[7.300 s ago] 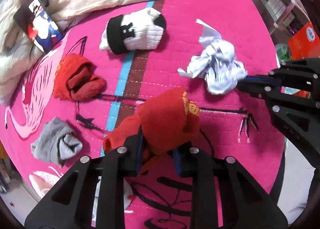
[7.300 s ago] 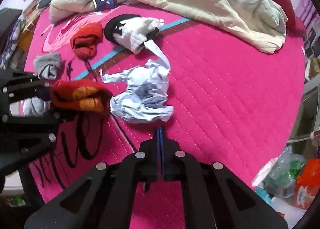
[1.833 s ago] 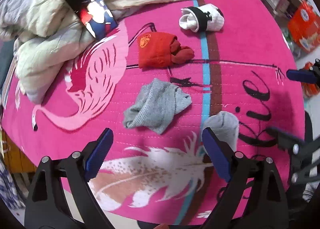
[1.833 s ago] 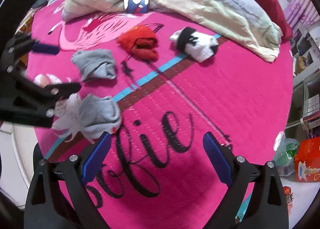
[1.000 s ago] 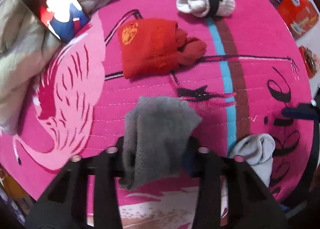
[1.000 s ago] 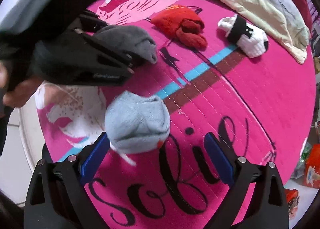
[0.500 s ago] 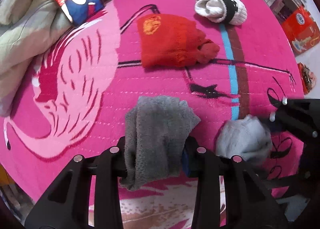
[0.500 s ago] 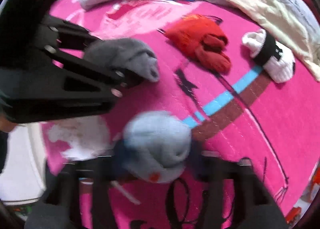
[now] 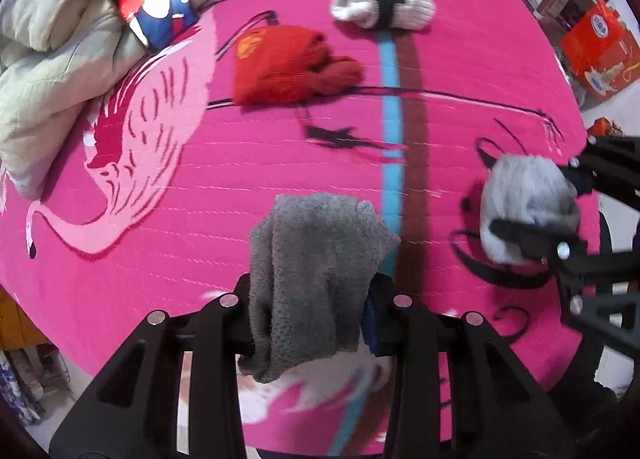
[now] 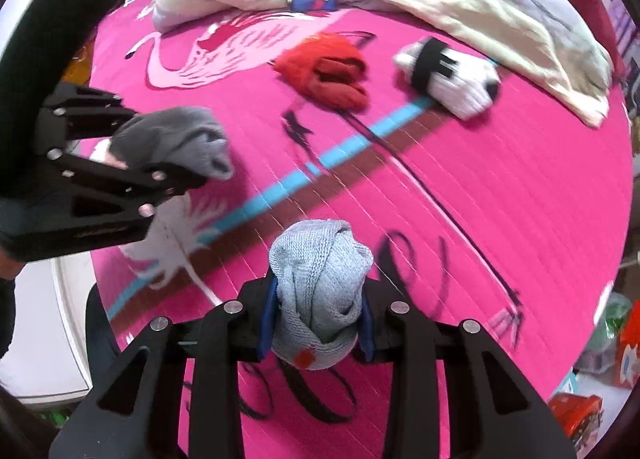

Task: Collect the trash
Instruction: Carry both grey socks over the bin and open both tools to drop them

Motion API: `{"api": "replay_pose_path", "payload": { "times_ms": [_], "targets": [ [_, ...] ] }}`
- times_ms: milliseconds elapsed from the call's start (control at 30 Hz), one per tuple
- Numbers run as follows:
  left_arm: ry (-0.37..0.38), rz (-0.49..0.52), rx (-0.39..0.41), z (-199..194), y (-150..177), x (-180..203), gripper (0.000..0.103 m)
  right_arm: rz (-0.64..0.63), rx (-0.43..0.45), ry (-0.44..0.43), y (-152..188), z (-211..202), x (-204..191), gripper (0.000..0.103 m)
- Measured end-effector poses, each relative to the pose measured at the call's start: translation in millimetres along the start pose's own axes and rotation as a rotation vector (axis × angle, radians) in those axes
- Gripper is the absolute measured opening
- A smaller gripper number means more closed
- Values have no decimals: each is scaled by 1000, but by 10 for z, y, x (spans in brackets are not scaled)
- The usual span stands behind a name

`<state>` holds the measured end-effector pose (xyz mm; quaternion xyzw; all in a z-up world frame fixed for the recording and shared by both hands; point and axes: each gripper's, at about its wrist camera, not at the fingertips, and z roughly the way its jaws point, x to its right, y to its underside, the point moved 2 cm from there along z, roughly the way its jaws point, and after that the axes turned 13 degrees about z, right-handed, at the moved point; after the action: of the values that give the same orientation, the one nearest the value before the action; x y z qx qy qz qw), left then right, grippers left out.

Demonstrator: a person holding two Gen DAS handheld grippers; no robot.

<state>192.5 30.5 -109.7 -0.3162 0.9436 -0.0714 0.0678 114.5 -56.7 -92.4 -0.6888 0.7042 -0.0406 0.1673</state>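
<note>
My left gripper (image 9: pixel 310 309) is shut on a dark grey sock (image 9: pixel 312 279) and holds it above the pink bedspread (image 9: pixel 200 163); the sock also shows in the right wrist view (image 10: pixel 176 141). My right gripper (image 10: pixel 318 327) is shut on a light grey balled sock (image 10: pixel 320 295), which also shows at the right of the left wrist view (image 9: pixel 524 203). A red sock bundle (image 9: pixel 288 65) and a white-and-black sock bundle (image 9: pixel 382 7) lie further back on the bedspread.
A crumpled pale duvet (image 9: pixel 52 43) lies along the back and left with a photo card (image 9: pixel 148 15) on it. An orange box (image 9: pixel 596 47) stands on the floor at the right. The bed's edge is near both grippers.
My right gripper has closed on the light grey sock and lifted it off the bedspread. My left gripper still holds the dark grey sock, slightly higher.
</note>
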Motion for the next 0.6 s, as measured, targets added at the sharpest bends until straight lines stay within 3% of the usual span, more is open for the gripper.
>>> {"api": "replay_pose_path", "payload": {
  "times_ms": [233, 600],
  "targets": [
    [-27, 38, 5, -204, -79, 460, 35, 30, 29, 5, 175, -289, 330, 30],
    [2, 87, 8, -264, -421, 1064, 35, 64, 54, -15, 405, -545, 854, 30]
  ]
}}
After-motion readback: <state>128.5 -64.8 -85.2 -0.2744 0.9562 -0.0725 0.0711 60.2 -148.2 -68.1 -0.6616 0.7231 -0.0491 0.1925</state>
